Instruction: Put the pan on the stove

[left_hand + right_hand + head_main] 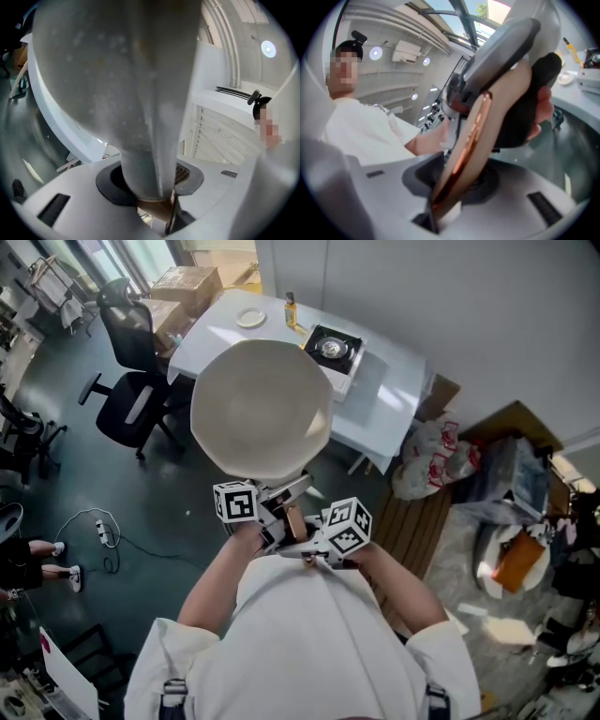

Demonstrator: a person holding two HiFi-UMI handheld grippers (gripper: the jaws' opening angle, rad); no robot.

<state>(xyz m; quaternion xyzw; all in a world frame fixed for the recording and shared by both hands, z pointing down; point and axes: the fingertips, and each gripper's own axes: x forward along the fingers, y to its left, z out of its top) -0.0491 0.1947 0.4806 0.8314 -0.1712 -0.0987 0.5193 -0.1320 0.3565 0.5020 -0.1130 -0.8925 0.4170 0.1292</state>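
Both the left tool (154,206) and right tool (440,206) clamp the handle of the round cream pan (261,409) — the black square stove (332,348) lies beyond its rim, at 1 o'clock.

The pan (262,409), round and cream-white, hangs in the air just short of the table's (384,381) near edge, its tan handle (294,521) pointing back at the person. The stove (333,348), black with one burner, sits by the table's far edge.
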